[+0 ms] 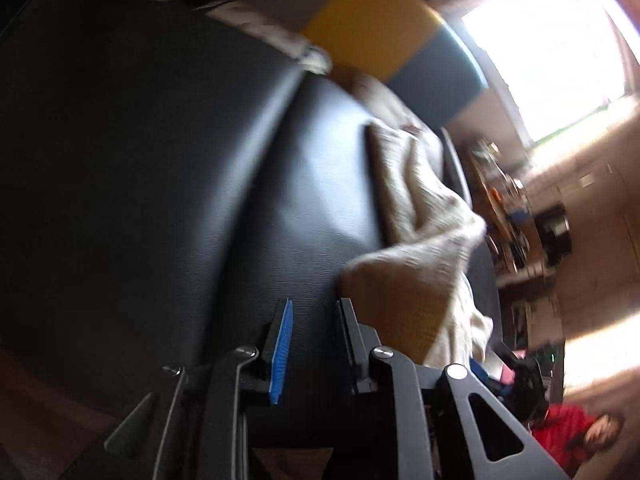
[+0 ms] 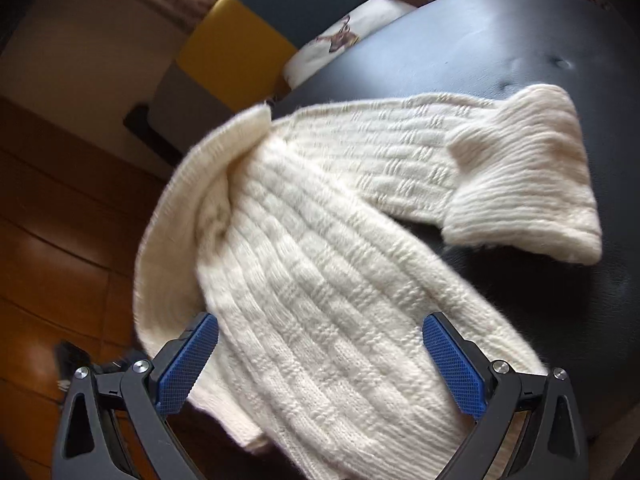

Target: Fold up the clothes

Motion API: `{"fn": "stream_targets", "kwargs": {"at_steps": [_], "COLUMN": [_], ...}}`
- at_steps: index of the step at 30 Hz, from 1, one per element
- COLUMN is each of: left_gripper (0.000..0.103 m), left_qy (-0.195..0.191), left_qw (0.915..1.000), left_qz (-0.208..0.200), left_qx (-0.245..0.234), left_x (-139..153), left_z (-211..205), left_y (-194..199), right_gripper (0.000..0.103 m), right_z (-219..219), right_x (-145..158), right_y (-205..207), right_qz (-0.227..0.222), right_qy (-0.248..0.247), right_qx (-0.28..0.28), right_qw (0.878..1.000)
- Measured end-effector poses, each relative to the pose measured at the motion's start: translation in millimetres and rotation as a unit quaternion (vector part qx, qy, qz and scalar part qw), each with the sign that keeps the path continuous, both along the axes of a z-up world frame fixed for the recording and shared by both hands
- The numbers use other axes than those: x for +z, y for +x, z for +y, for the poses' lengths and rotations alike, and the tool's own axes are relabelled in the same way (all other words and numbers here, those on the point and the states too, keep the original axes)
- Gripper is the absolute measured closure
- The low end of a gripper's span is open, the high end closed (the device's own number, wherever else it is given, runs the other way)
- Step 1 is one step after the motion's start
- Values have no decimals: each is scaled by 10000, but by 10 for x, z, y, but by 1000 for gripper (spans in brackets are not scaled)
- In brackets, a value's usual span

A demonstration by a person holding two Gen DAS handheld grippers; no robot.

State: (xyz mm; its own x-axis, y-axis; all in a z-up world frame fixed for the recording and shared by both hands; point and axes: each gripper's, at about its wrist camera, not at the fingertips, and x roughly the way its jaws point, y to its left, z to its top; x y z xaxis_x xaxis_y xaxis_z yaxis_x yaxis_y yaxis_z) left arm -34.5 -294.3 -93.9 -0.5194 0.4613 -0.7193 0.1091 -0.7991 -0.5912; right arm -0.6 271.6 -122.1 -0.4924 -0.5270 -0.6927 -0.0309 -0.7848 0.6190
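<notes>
1. Two claws are in play. The right claw (image 2: 320, 360) stands wide apart with nothing between its blue pads (image 2: 188, 364), hanging just above the cream knit sweater (image 2: 320, 264). The left claw (image 1: 314, 340) shows a narrow gap between its fingers and grips nothing; only the black table (image 1: 160, 160) lies between and beyond them.

2. The sweater lies on the black table, bunched more than flat. In the right wrist view a ribbed cuff or collar (image 2: 532, 184) rests well out on the table top, a long ribbed length runs back toward the claw and under it, and a turned-over flap (image 2: 180, 208) hangs past the table edge above the wooden floor (image 2: 52, 240).

3. In the left wrist view the same knit sits just to the right of the claw, its nearest fold close beside the right finger but apart from it.

4. The step in hand looks like a reach or a let-go at the sweater's near end: open fingers over the cloth fit either a grasp about to be made or a fold just laid. The pictures do not settle which.

5. Any grasp here calls for the pads to come down on a single edge of the thick, stretchy knit, not on a stacked bunch, and for the overhanging flap to be kept from sliding off.
</notes>
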Motion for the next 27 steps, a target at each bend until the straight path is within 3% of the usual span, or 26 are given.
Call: {"fn": "stream_targets", "kwargs": {"at_steps": [2, 6, 8, 11, 14, 15, 21, 24, 26, 27], "left_gripper": [77, 74, 74, 74, 76, 76, 69, 69, 69, 69], "left_qy": [-106, -1287, -1795, -2036, -1636, -1750, -2669, -2827, -3297, -3290], "left_qw": [9994, 9882, 9800, 9730, 9797, 9780, 9562, 9487, 9341, 9347], "left_qz": [160, 417, 283, -233, -478, -383, 354, -36, -197, -193], "left_qx": [-283, -720, -816, -1059, -1053, -1065, -1145, -1414, -1356, -1332], "left_x": [143, 420, 386, 188, 179, 227, 562, 310, 154, 158], "left_z": [268, 1053, 1322, 1584, 1587, 1620, 1856, 2003, 2069, 2061], "left_y": [-124, -261, -367, -583, -565, -520, -220, -240, -253, -235], "right_gripper": [0, 0, 0, 0, 0, 0, 0, 0, 0, 0], "right_z": [-27, 33, 60, 30, -20, -34, -67, -66, -66, -67], "right_x": [-7, -31, -43, -51, -58, -60, -76, -81, -85, -86], "right_y": [29, 91, 103, 85, 88, 93, 94, 111, 120, 120], "right_qz": [13, 39, 60, 97, 176, 210, 312, 357, 384, 388], "right_qy": [144, 43, -42, -14, 146, 189, 281, 273, 268, 278], "right_qx": [33, -22, -47, -1, 112, 137, 129, 131, 140, 154], "right_qw": [9999, 10000, 10000, 10000, 9997, 9995, 9990, 9989, 9988, 9987]}}
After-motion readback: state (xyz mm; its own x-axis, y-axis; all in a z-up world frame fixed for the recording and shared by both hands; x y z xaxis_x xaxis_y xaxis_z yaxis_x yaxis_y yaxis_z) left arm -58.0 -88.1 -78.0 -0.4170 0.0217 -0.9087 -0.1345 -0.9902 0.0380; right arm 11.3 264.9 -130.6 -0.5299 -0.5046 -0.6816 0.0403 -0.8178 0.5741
